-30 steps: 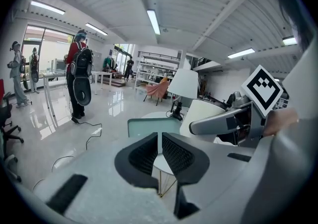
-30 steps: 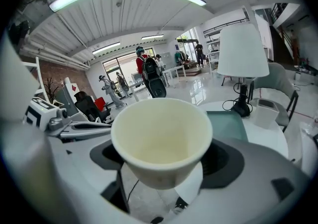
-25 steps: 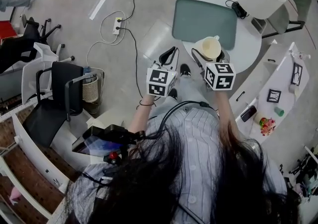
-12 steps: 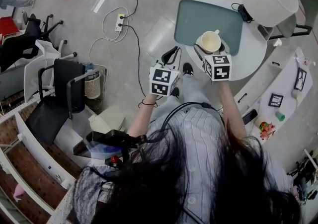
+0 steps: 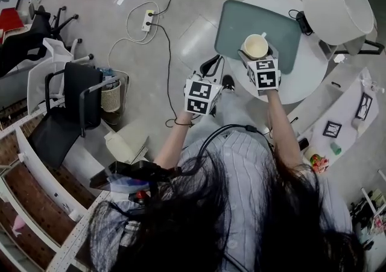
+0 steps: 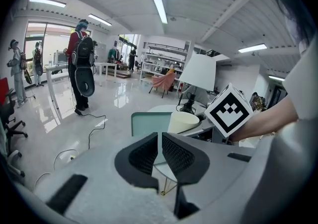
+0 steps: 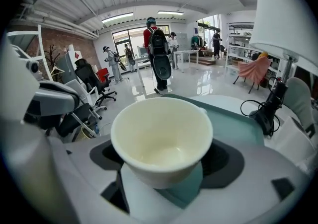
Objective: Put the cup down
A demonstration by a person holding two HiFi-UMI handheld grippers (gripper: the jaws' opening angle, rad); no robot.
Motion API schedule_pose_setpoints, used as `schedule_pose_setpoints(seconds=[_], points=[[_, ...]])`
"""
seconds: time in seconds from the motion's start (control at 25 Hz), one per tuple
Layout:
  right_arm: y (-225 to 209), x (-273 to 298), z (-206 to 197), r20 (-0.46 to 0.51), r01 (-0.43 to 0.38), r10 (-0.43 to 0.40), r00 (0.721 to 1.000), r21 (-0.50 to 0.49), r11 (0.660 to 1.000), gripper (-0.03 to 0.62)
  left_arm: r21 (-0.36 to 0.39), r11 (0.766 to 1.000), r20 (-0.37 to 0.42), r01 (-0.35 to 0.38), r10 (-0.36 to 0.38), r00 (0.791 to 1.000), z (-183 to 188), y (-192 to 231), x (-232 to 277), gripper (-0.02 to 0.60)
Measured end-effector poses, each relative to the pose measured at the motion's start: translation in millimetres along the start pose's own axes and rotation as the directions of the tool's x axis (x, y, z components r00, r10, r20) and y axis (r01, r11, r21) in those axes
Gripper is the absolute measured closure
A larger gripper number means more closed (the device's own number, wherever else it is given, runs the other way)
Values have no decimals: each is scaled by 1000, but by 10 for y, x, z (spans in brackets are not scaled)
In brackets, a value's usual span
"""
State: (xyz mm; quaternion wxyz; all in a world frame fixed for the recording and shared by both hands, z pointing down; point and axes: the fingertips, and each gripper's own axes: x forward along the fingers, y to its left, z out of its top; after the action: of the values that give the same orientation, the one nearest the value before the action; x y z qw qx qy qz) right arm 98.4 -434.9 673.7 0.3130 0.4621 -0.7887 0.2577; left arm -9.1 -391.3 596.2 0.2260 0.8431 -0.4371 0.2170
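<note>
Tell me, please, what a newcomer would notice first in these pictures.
An empty cream cup sits clamped in the right gripper, over a green tray on the round table. A big white lampshade stands at the table's right edge.

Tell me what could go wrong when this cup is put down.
1. The cup hangs over the tray's near edge; it might land half on that edge and tip.
2. The right gripper seems to hold it low on the wall, so it may tilt on release.
3. The lamp stands close on the right; a wide move could knock it.
</note>
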Motion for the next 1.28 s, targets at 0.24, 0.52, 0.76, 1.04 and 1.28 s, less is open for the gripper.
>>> schedule_pose_setpoints(seconds=[0.24,0.52,0.76,1.04,1.28], points=[[17,164,-39,-35,-8,6,999,-56,998,181,-4,1000,10,-21,21,1000,61,71,-11,545],[42,225,-29,-35,-4,-3,999,-198,980,181,-5,999,0,-35,35,999,-6,133,-35,545],[31,269,-7,-25,-8,2,1000,-220,975,181,-5,999,-9,-37,37,999,-37,118,-68,545],[-6,344,-187,-82,-18,12,997,-78,997,181,2,999,-16,-35,35,999,-65,100,-140,545],[-23,233,-241,-81,-6,9,997,39,999,181,4,999,-14,-49,49,999,-95,178,-275,545]])
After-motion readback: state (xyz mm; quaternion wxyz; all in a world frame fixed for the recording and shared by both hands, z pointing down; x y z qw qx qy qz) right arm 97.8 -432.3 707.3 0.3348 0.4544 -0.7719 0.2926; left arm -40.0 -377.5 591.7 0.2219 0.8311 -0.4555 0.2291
